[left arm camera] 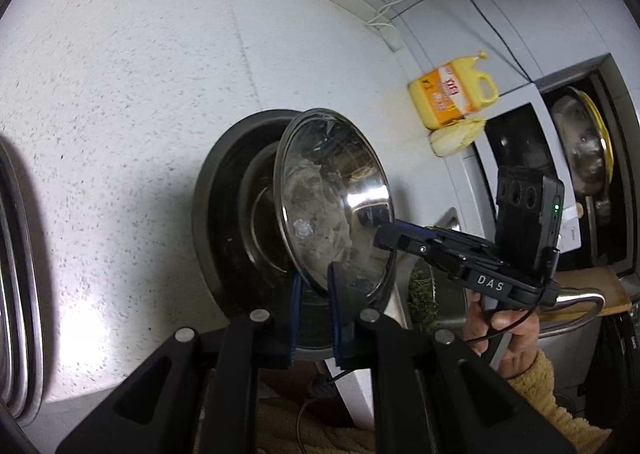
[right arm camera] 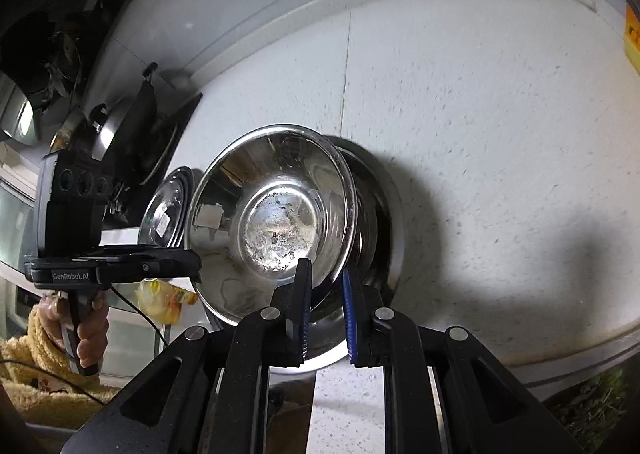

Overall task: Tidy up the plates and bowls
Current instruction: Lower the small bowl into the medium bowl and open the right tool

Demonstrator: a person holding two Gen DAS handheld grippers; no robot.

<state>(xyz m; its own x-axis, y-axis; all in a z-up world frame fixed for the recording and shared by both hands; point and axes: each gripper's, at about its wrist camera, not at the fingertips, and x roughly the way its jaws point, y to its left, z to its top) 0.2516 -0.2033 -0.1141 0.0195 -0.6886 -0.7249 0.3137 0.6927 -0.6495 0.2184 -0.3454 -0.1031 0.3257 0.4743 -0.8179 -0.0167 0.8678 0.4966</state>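
1. Two grippers, one bowl: left gripper (left arm camera: pixel 314 286) and right gripper (right arm camera: pixel 326 294) each pinch the rim of the steel bowl (right arm camera: pixel 272 210), jaws narrow.
2. It hangs tilted just above the dark basin (left arm camera: pixel 224 210) on the countertop (left arm camera: pixel 120 94).
3. Step in hand, I judge: nesting; next, lower level and release together.
4. Count: one carried bowl, possibly another inside the basin, one plate (right arm camera: pixel 168 210) beyond.

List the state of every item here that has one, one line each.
steel bowl: held tilted by its rim, off the counter, residue inside
left gripper: shut on the steel bowl rim
right gripper: shut on the steel bowl rim
dark bowl: resting on the counter behind it
detergent jug: upright, capped
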